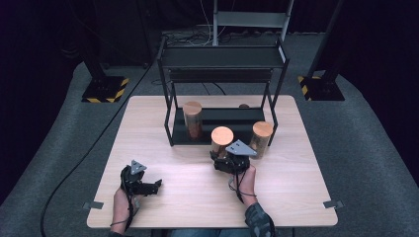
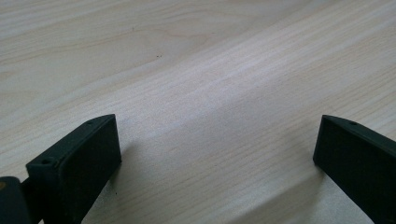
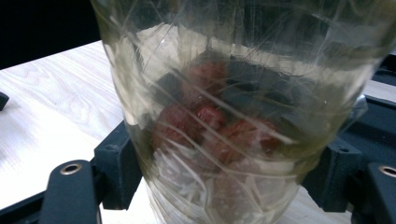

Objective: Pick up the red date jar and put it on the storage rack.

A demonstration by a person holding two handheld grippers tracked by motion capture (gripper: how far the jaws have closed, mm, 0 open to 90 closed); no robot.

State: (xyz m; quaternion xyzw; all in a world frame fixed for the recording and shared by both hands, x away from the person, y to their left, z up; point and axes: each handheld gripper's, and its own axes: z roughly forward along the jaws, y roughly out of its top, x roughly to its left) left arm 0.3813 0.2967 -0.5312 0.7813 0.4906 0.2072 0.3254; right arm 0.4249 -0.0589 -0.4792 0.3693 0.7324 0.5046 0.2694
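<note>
A: Item: clear jar point(image 3: 233, 126), copper lid, upright on the desk point(image 1: 163, 197) before the black rack point(image 1: 222, 64). Right gripper point(image 1: 228, 159) clamped round its body, presumably for shelving.

B: Left gripper point(image 2: 217, 149): jaws apart, empty, parked on bare desk, seemingly in reserve.

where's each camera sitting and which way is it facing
High view: above the person's side, looking forward and down at table, black rack, both hands.
Left gripper view: on left gripper, looking down at bare tabletop between open jaws.
Right gripper view: on right gripper, facing the clamped jar.
Shared: jar, table.
</note>
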